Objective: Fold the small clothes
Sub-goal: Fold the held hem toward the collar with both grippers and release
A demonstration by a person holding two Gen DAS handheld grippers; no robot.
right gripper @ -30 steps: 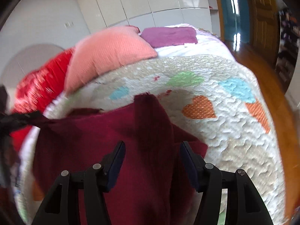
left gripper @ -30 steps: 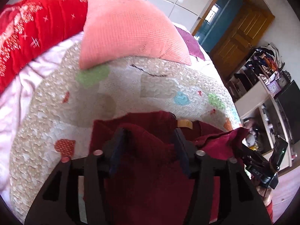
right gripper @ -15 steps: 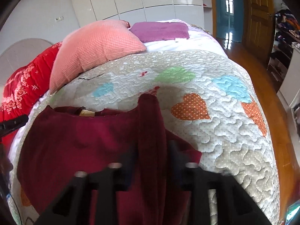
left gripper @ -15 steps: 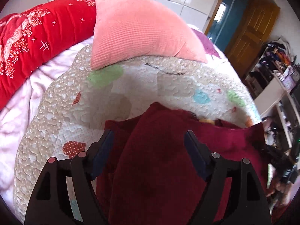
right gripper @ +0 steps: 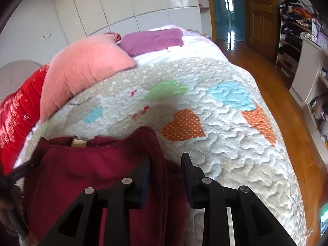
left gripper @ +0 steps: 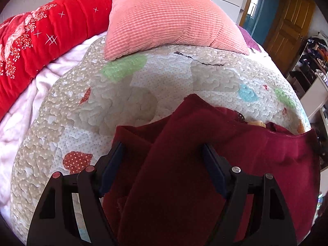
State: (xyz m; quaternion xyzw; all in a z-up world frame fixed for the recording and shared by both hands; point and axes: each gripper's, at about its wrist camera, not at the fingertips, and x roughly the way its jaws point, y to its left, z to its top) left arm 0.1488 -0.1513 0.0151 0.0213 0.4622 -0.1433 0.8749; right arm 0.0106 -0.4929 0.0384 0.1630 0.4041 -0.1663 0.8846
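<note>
Garment (left gripper: 205,164) lies folded on quilt (left gripper: 123,106), unheld.

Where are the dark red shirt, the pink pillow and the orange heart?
Dark red shirt (left gripper: 256,153), left wrist view, on its flat body.
Pink pillow (left gripper: 164,16), left wrist view, middle of its ribbed face.
Orange heart (right gripper: 183,126), right wrist view, centre of the dotted patch.
</note>
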